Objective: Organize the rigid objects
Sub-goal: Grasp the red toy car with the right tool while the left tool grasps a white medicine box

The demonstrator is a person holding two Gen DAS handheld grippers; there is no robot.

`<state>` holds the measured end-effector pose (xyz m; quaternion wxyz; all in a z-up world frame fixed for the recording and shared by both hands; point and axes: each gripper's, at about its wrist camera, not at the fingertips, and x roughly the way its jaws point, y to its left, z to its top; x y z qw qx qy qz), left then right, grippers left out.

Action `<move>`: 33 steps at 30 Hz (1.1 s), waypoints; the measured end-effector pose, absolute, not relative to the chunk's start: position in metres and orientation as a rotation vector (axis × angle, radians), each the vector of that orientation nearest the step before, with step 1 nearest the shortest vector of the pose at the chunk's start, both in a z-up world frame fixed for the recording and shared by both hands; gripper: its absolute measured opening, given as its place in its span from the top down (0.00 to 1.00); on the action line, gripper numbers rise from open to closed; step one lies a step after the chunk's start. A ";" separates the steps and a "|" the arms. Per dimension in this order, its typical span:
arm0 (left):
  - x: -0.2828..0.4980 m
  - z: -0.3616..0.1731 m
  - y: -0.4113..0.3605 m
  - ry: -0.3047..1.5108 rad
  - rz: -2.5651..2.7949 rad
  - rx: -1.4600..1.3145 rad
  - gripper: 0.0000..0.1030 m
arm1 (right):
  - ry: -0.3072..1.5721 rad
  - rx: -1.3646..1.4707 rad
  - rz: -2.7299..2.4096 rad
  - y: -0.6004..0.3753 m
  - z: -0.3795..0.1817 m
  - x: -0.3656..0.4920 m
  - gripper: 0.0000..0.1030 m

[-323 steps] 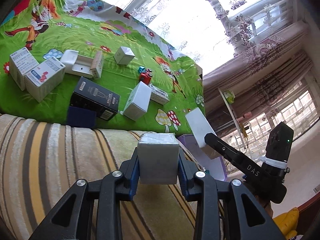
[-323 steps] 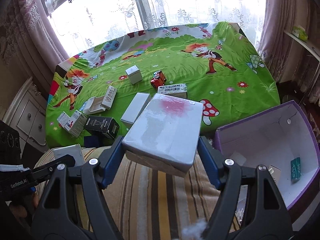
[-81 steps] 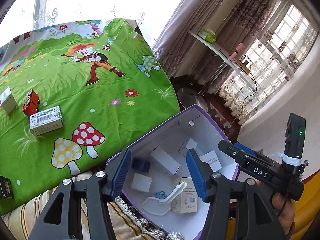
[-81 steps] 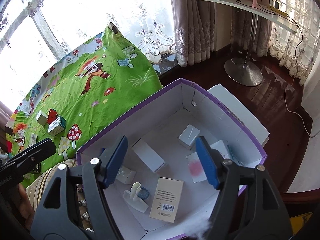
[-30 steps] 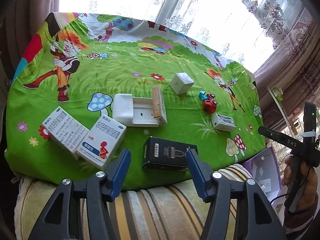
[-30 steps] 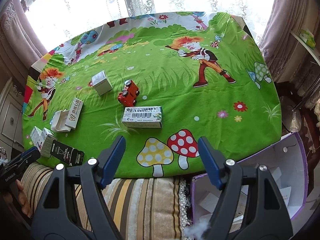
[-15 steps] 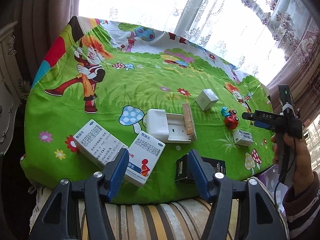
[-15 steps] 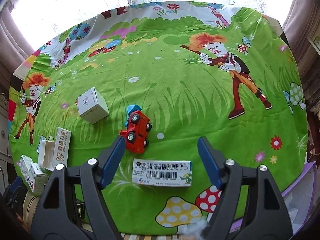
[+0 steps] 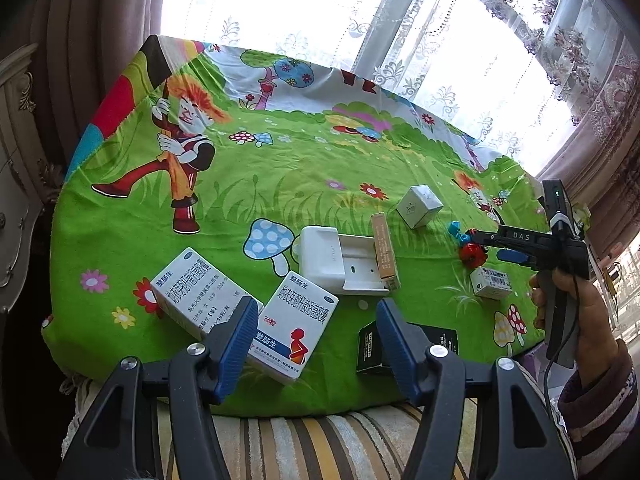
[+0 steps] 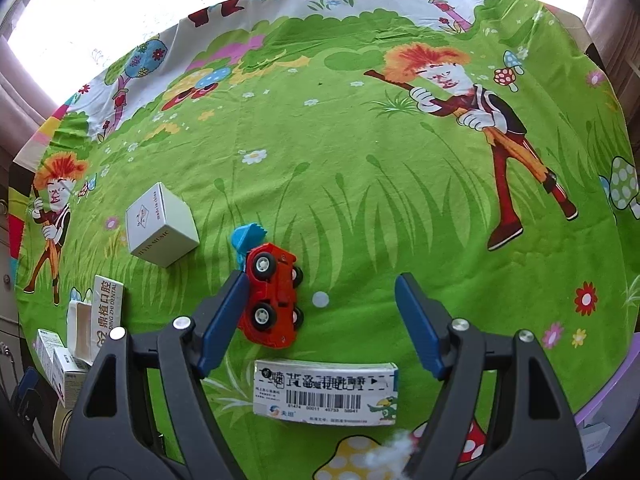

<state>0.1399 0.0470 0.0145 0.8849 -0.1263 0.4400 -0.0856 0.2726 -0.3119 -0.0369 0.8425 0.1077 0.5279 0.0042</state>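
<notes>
My left gripper (image 9: pixel 314 342) is open and empty, just above a white medicine box with a red figure (image 9: pixel 294 326); a second white medicine box (image 9: pixel 196 300) lies to its left and a black box (image 9: pixel 372 346) to its right. My right gripper (image 10: pixel 318 322) is open and empty over the green cloth, its left finger beside a red toy car (image 10: pixel 272 298). A white barcode box (image 10: pixel 326 394) lies below the jaws. In the left wrist view the right gripper (image 9: pixel 486 240) hovers over the car (image 9: pixel 472 254).
A white cube box (image 10: pixel 160 226) sits left of the car. A white open case (image 9: pixel 340 266) with a tan narrow box (image 9: pixel 384 250) lies mid-table. A striped cushion (image 9: pixel 320 440) runs along the near edge. The purple bin's rim (image 10: pixel 608 392) shows at the lower right.
Both grippers dropped their white boxes into the purple bin, swung back to the table and moved closer. The right one now hangs low over the red car and barcode box.
</notes>
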 end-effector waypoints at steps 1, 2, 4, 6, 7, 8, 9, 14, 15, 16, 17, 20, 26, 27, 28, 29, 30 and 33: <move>0.140 0.014 0.047 0.917 -0.178 -0.263 0.39 | 1.114 0.247 0.006 -0.318 -0.038 0.271 0.25; 0.140 0.014 0.046 0.919 -0.178 -0.262 0.39 | 1.113 0.265 0.007 -0.323 -0.039 0.269 0.25; 0.140 0.014 0.045 0.919 -0.180 -0.257 0.39 | 1.107 0.290 0.003 -0.333 -0.038 0.267 0.24; 0.140 0.014 0.043 0.920 -0.183 -0.251 0.39 | 1.103 0.306 -0.029 -0.344 -0.038 0.265 0.23; 0.140 0.014 0.042 0.919 -0.183 -0.247 0.39 | 1.106 0.307 -0.051 -0.349 -0.039 0.265 0.23; 0.140 0.015 0.042 0.917 -0.184 -0.245 0.39 | 1.114 0.305 -0.073 -0.354 -0.041 0.265 0.23; 0.140 0.015 0.041 0.916 -0.186 -0.243 0.39 | 1.126 0.305 -0.090 -0.358 -0.044 0.265 0.23; 0.141 0.014 0.041 0.922 -0.186 -0.248 0.39 | 1.097 0.374 -0.096 -0.375 -0.043 0.258 0.23; 0.142 0.014 0.041 0.924 -0.185 -0.248 0.39 | 1.090 0.379 -0.094 -0.374 -0.040 0.258 0.23; 0.143 0.014 0.040 0.925 -0.185 -0.246 0.39 | 1.089 0.383 -0.084 -0.373 -0.037 0.259 0.23; 0.143 0.014 0.040 0.925 -0.186 -0.245 0.39 | 1.086 0.388 -0.070 -0.370 -0.035 0.260 0.23; 0.143 0.013 0.037 0.928 -0.188 -0.237 0.39 | 1.091 0.385 -0.029 -0.356 -0.029 0.268 0.23; 0.143 0.011 0.036 0.932 -0.190 -0.235 0.39 | 1.142 0.291 -0.024 -0.328 -0.036 0.285 0.43; 0.143 0.011 0.036 0.933 -0.190 -0.235 0.39 | 1.145 0.277 -0.029 -0.325 -0.037 0.287 0.47; 0.143 0.011 0.037 0.933 -0.191 -0.236 0.39 | 1.144 0.259 -0.029 -0.322 -0.038 0.289 0.48; 0.144 0.010 0.037 0.933 -0.192 -0.237 0.39 | 1.144 0.240 -0.028 -0.318 -0.038 0.290 0.49; 0.144 0.010 0.037 0.935 -0.191 -0.239 0.39 | 1.147 0.226 -0.026 -0.315 -0.040 0.292 0.50; 0.145 0.008 0.039 0.939 -0.191 -0.248 0.39 | 1.156 0.187 -0.025 -0.309 -0.044 0.295 0.59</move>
